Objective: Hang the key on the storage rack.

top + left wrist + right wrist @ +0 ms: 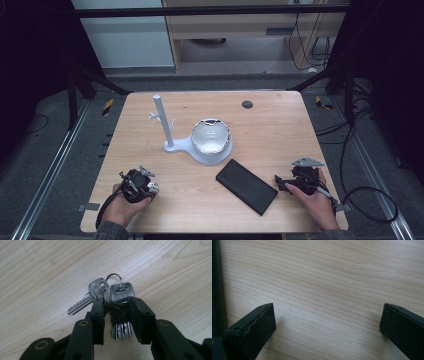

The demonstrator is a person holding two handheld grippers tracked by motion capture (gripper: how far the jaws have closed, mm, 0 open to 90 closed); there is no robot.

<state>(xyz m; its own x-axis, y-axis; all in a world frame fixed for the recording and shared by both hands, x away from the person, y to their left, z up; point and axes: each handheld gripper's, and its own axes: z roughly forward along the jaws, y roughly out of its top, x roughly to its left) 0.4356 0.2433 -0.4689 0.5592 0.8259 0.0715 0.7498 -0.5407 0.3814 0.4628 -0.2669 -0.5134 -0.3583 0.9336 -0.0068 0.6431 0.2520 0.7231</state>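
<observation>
In the left gripper view, a bunch of silver keys (120, 293) on a split ring lies on the wooden table. My left gripper (117, 303) is shut on the stack, and one key fans out to the left. From above, the left gripper (148, 187) sits near the table's front left with the keys (153, 188) at its tip. My right gripper (281, 181) rests at the front right, and its jaws (328, 312) stand wide open over bare wood. A white key stand (163, 122), a pole with small pegs, rises at the table's middle.
A shiny round bowl (210, 135) sits on the white stand's dish-shaped base (200, 155). A flat black case (246, 186) lies at an angle just left of the right gripper, and its edge (215, 290) shows in the right gripper view. A dark round spot (247, 104) marks the table's far side.
</observation>
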